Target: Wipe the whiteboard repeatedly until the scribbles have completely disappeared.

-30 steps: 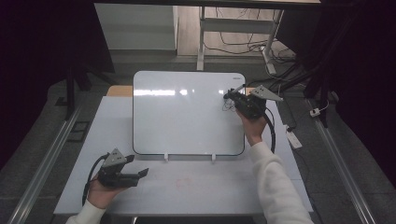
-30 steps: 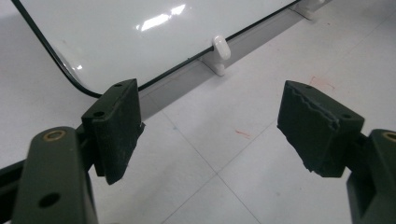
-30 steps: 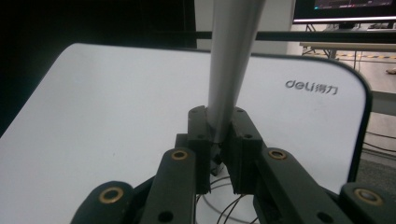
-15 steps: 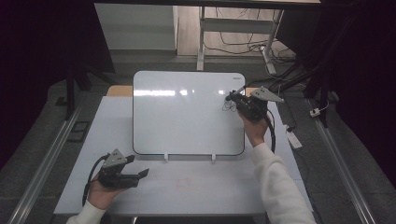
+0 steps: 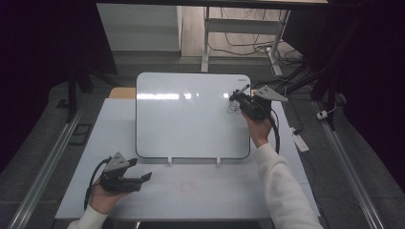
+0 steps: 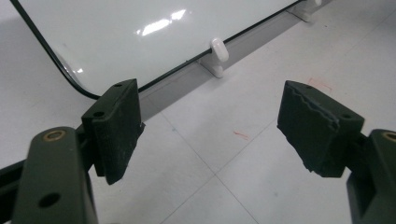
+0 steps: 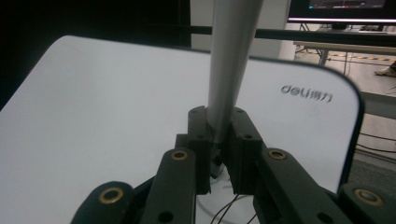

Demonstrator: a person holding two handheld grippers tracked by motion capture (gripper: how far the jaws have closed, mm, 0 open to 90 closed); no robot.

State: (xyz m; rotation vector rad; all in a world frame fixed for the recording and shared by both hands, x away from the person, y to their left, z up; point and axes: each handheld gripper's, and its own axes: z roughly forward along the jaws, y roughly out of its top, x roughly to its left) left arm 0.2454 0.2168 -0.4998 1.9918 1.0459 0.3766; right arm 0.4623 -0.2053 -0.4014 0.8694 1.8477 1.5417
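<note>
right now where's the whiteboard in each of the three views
High view: the whiteboard lies mid-table, with the right gripper holding a marker at its upper right.
Left gripper view: its rounded lower corner fills the upper left, beyond the open jaws.
Right gripper view: it spreads behind the clamped marker.
Shared landmark: the board's thin black rim.
</note>
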